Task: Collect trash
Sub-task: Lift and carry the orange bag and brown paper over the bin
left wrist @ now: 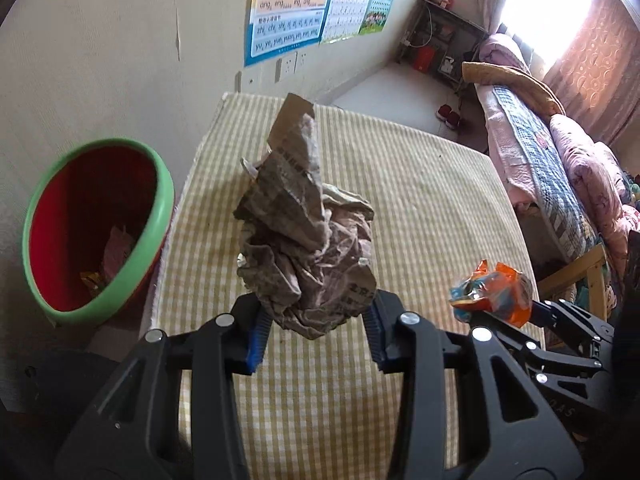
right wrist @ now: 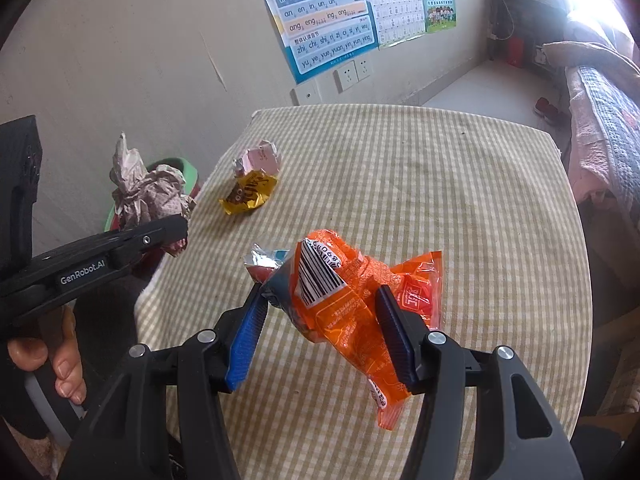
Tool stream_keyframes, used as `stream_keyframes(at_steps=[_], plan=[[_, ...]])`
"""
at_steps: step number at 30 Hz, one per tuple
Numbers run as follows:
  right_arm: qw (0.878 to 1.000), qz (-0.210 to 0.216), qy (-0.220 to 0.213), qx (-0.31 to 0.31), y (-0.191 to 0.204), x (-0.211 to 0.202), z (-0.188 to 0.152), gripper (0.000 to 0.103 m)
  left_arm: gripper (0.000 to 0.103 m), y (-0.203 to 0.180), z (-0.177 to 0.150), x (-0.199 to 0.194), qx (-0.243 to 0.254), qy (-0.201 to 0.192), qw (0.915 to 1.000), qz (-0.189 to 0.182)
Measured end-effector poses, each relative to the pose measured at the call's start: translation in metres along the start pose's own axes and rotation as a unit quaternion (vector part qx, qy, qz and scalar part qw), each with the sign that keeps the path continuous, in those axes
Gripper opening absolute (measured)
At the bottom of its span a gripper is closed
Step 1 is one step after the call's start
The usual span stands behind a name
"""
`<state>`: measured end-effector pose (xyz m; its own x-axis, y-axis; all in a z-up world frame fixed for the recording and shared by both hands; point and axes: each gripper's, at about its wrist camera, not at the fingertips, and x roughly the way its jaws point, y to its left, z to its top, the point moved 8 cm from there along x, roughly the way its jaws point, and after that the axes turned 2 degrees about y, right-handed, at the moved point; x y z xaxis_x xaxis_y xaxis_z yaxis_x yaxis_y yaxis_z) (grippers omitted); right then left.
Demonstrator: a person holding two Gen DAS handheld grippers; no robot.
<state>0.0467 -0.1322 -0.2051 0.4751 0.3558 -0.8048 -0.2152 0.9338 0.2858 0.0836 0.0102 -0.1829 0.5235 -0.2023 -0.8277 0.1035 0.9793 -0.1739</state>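
My left gripper [left wrist: 316, 330] is shut on a crumpled newspaper ball [left wrist: 304, 240] and holds it above the checked tablecloth [left wrist: 420, 208]. The ball also shows in the right wrist view [right wrist: 148, 196], near the table's left edge. My right gripper [right wrist: 320, 328] is shut on an orange snack wrapper [right wrist: 352, 300], held above the table; it also shows in the left wrist view [left wrist: 492, 292]. A yellow wrapper [right wrist: 250, 196] and a pink crumpled paper [right wrist: 260, 158] lie on the table at the far left. A red bin with a green rim [left wrist: 96, 228] stands left of the table, some trash inside.
The wall with posters [right wrist: 324, 20] and sockets is behind the table. A bed with pink quilts [left wrist: 560, 160] stands to the right. A dark shelf [left wrist: 440, 40] is in the far corner, with red shoes [left wrist: 450, 116] on the floor.
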Motion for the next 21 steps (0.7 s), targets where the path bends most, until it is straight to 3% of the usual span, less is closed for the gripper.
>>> stream_keyframes(at_steps=[9, 21], plan=[[0.999, 0.023, -0.027, -0.009, 0.026, -0.018, 0.023, 0.055, 0.038, 0.008, 0.018, -0.029, 0.001, -0.042, 0.9989, 0.022], [0.999, 0.031, -0.039, -0.017, 0.044, -0.024, 0.036, 0.055, 0.038, 0.016, 0.016, -0.037, -0.005, -0.05, 0.9983, 0.031]])
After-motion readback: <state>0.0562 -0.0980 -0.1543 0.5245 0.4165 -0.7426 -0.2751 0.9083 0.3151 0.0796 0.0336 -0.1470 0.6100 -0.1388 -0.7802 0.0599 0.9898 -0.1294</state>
